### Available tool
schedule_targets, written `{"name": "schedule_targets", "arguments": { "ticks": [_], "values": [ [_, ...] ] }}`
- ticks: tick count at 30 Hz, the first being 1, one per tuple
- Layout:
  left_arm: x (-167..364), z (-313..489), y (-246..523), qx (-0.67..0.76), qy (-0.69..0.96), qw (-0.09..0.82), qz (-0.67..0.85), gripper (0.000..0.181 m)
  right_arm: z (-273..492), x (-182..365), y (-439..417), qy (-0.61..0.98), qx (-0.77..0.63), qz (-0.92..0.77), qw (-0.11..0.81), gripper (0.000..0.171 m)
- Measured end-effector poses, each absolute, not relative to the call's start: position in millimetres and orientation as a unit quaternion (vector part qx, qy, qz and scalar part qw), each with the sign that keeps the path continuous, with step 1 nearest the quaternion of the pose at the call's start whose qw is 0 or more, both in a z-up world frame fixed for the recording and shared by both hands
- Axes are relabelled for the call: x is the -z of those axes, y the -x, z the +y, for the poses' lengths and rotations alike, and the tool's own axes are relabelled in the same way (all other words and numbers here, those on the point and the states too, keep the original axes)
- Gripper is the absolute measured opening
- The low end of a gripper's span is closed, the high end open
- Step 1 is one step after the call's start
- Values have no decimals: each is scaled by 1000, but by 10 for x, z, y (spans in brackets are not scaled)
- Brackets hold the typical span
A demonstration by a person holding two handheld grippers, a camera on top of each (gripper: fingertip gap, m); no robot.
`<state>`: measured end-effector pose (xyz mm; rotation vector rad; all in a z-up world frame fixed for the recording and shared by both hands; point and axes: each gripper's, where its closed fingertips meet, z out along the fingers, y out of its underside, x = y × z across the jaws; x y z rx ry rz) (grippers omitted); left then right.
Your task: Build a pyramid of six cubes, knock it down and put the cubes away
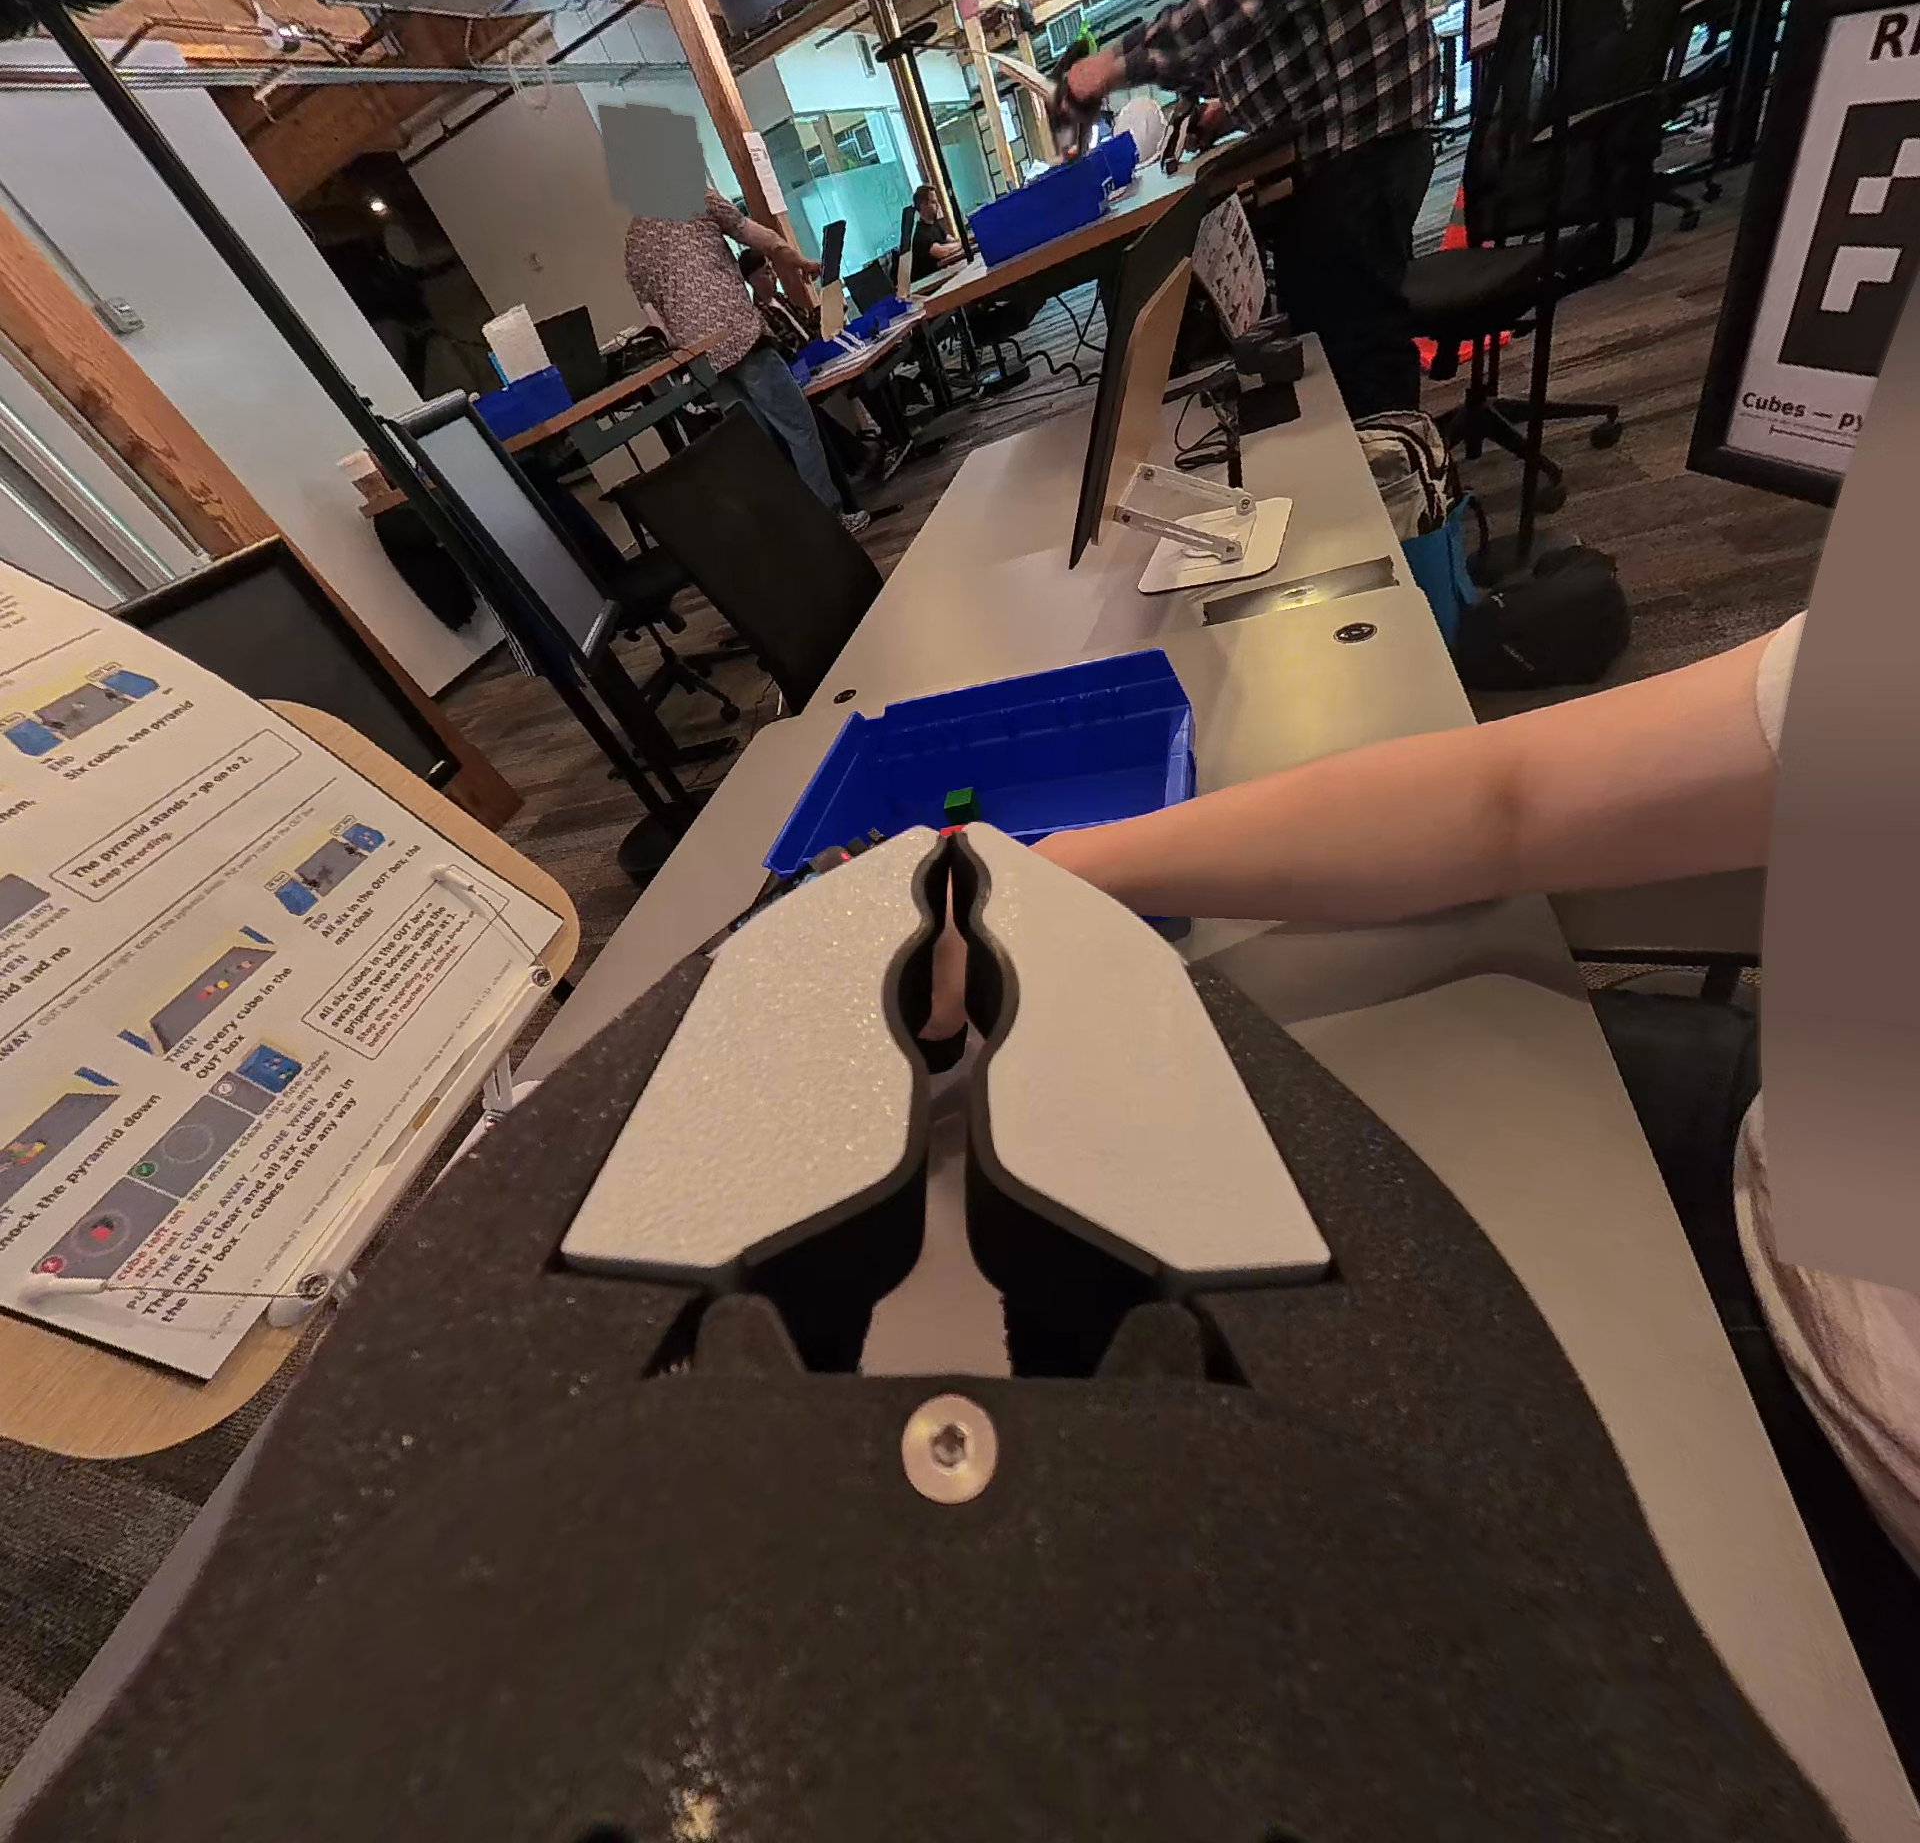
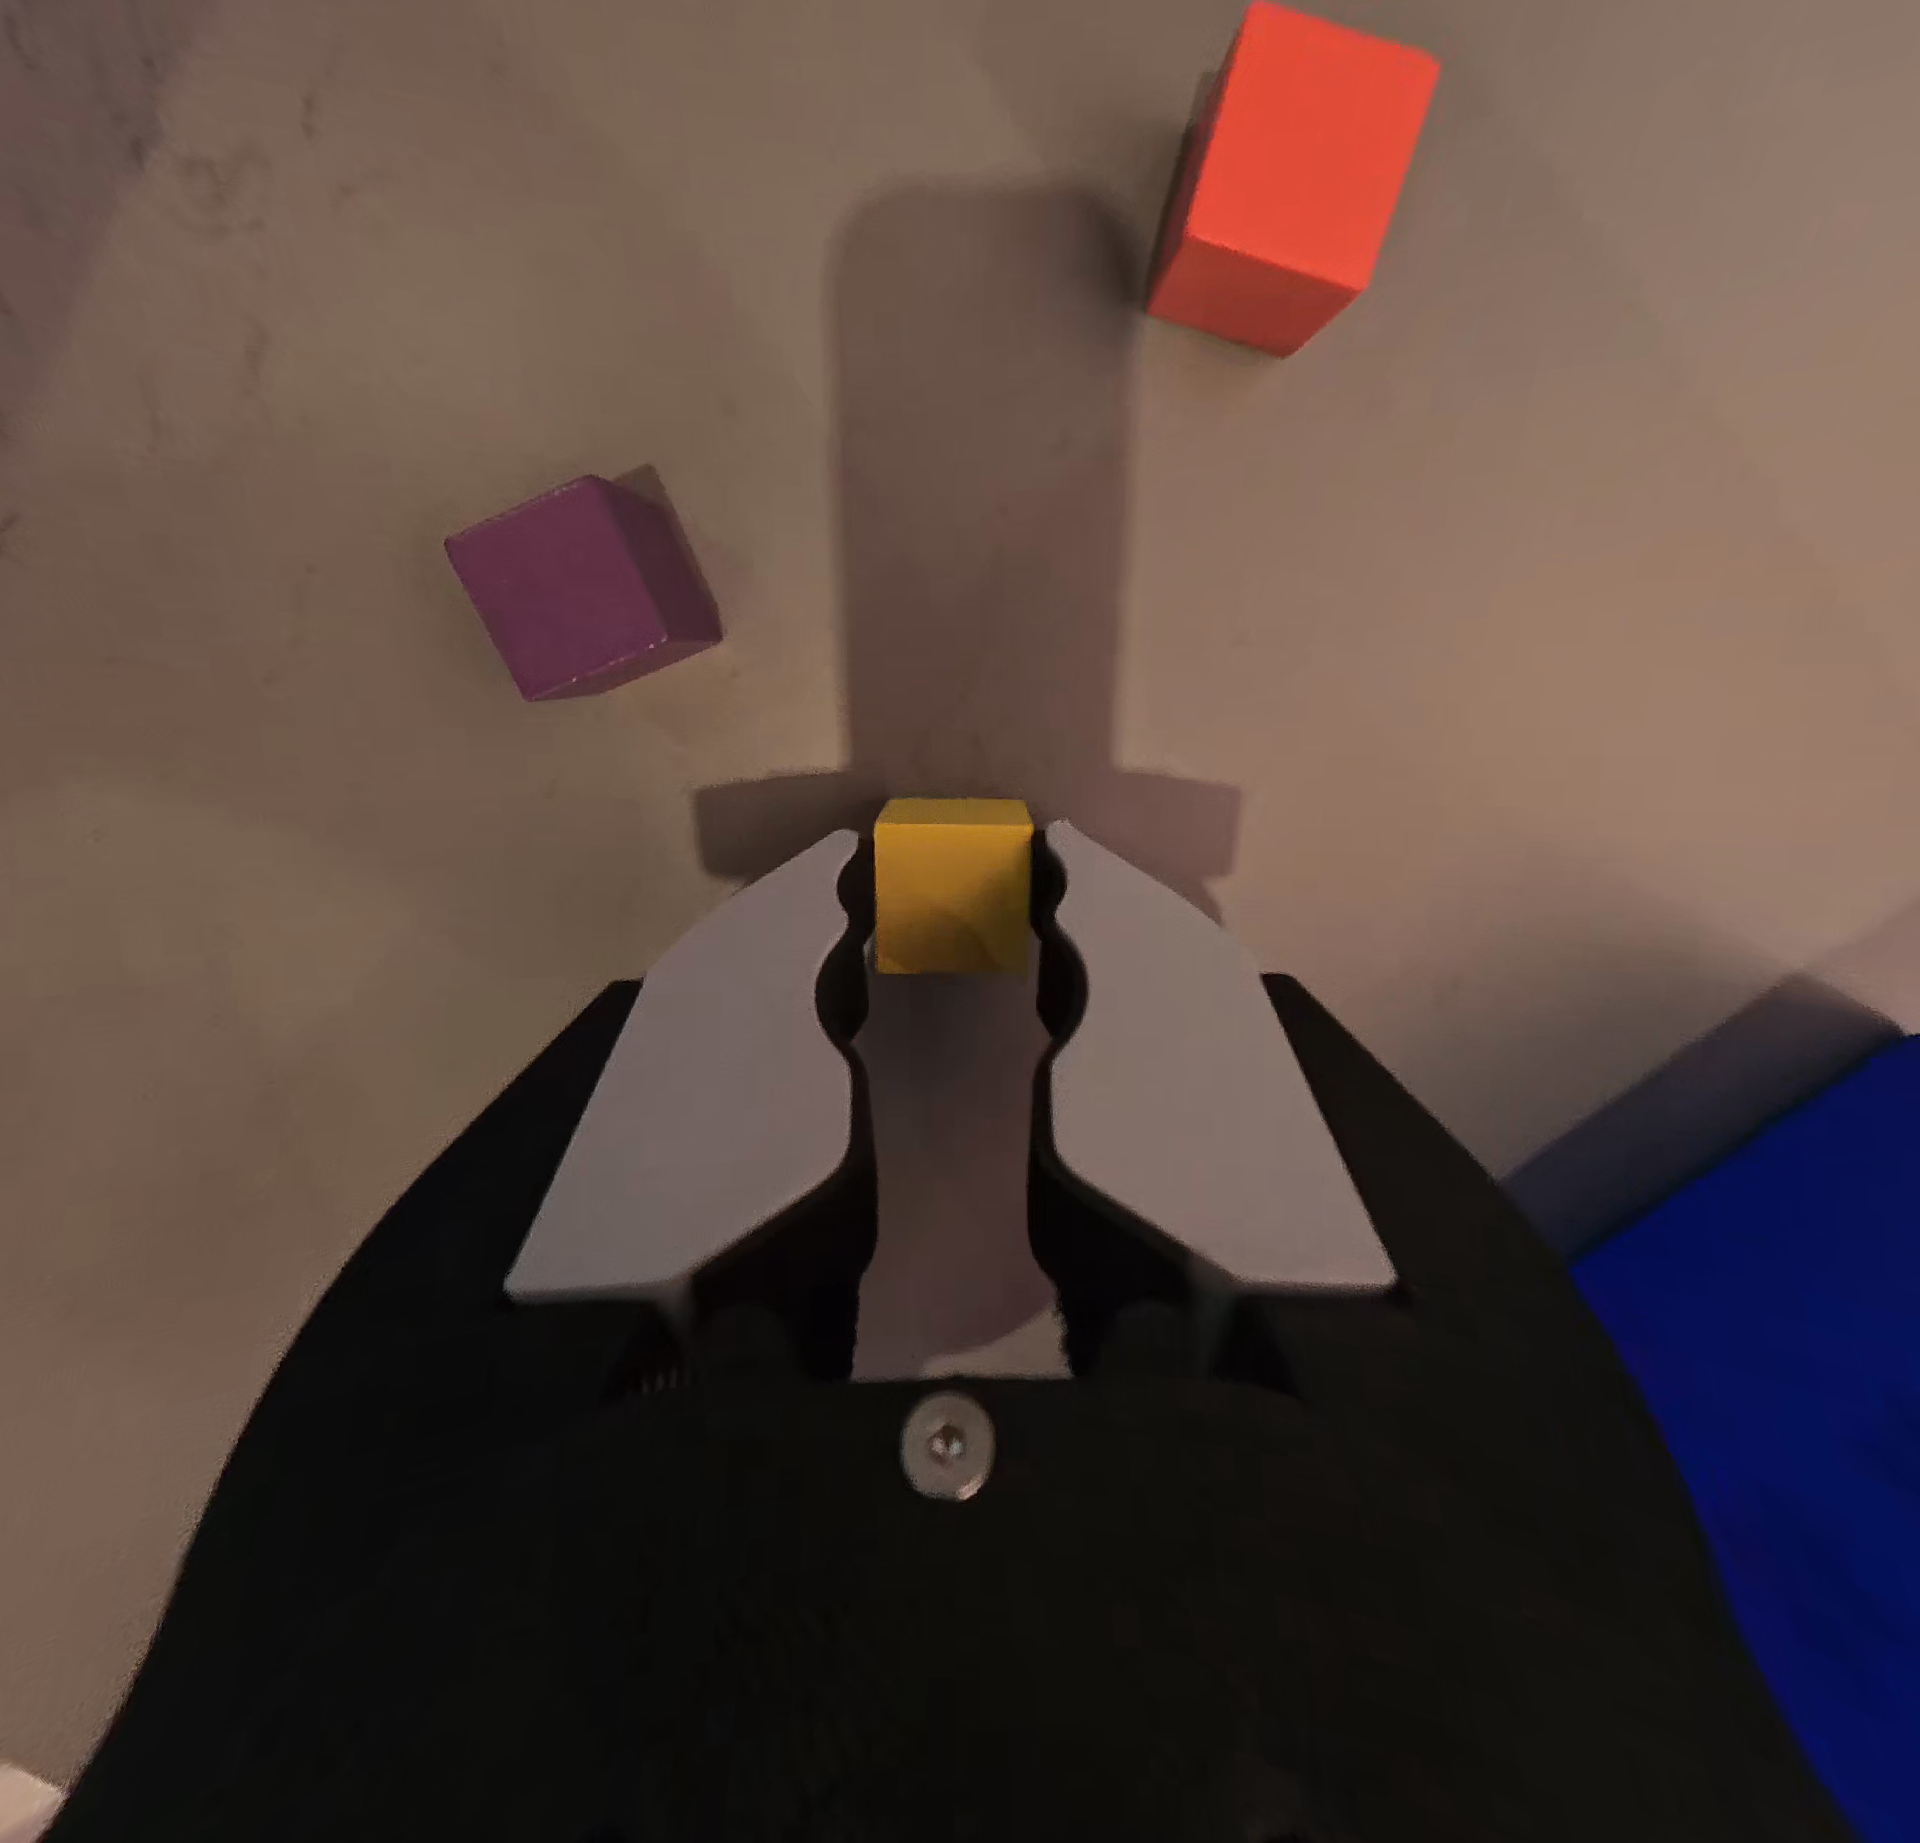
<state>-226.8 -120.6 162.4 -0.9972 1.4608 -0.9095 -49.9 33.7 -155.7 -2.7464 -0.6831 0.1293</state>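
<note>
Left wrist view: left gripper held high over the grey table, fingers pressed together on nothing; blue bin lies just beyond its tips, a green cube inside, the person's forearm reaching across from the right.

Right wrist view: right gripper pointing down, clamping the yellow cube at its tips.

Loose cubes: purple cube far left, orange cube farther right, well apart.

Nearer arm: right, judging by reach.
</note>
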Motion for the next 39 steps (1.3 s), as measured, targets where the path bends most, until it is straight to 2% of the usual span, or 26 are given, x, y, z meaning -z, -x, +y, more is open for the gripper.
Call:
{"name": "schedule_targets", "arguments": {
  "ticks": [5,10,15,19,22,27,33,39],
  "values": [
    [-1634,-1202,2283,385,419,546,615,0,322,1319,536,953,-54,-248,166,30],
    [-1622,-1188,2273,383,422,545,615,0,353,359,410,940,-46,-252,227,30],
    [-1590,-1184,2237,379,427,541,617,0,227,-606,-231,936,13,-211,281,29],
    [-1578,-1205,2207,380,426,538,620,0,-24,-852,-945,945,33,-142,293,29],
    [-1573,-1216,2196,377,426,538,622,0,-257,-635,-1477,957,44,-83,273,29],
    [-1581,-1227,2195,379,424,538,621,0,-628,219,-2049,978,38,-16,206,30],
    [-1568,-1216,2180,380,425,536,622,0,-860,1080,-2169,988,31,18,151,30],
    [-1550,-1236,2157,379,424,533,626,0,-847,1447,-2200,987,34,61,145,30]
  ]
}}
